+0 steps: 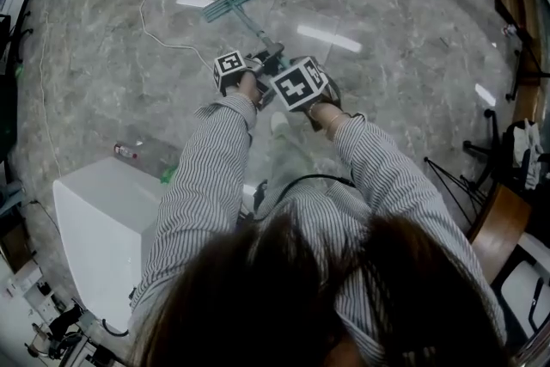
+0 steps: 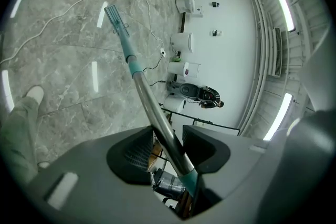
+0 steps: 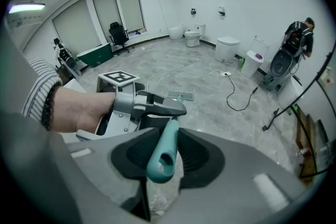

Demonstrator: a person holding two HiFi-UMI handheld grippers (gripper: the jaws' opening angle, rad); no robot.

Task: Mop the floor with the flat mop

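flat mop [image 1: 230,3]: teal head, steel pole | left gripper [image 2: 169,150], right gripper [image 3: 166,153]: both clamp it

both arms [image 1: 210,172] forward, left gripper [image 2: 170,147] and right gripper [image 3: 164,152] side by side, fingers [image 2: 134,152] tight on mop handle [image 2: 142,81]

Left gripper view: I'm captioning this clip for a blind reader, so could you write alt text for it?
The left hand-held gripper is shut on the mop handle, a metal pole that runs away over the grey marble floor to the flat mop head lying on it. A white shoe shows at the left edge.
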